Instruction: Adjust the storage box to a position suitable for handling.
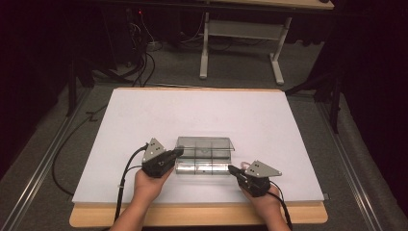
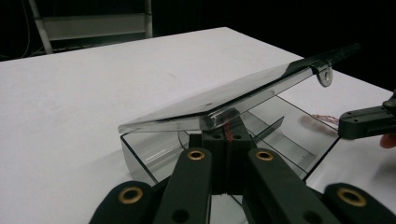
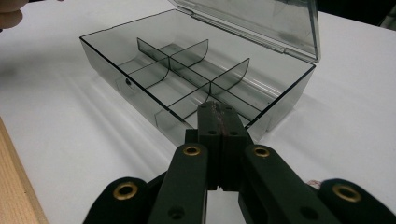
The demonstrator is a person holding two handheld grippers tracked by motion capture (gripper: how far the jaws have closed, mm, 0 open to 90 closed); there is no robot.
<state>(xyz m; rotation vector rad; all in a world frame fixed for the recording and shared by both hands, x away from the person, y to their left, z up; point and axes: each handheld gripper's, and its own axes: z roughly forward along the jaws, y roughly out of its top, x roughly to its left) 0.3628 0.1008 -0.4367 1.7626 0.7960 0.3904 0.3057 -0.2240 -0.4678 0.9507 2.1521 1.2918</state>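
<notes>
The clear divided box is seen near the white table's near edge. Its lid is clamped by the left gripper; the right gripper is held closed, empty, at the box's right.

In the left gripper view, the raised lid hides the back of the clear box under it, and the closed jaws cover the lid's near edge, so whether they pinch it cannot be told. Beside the box, the other gripper is cut off by the picture's right edge. In the right gripper view, the lid runs off the top edge. In the high view, the box's dividers are too small to tell.
</notes>
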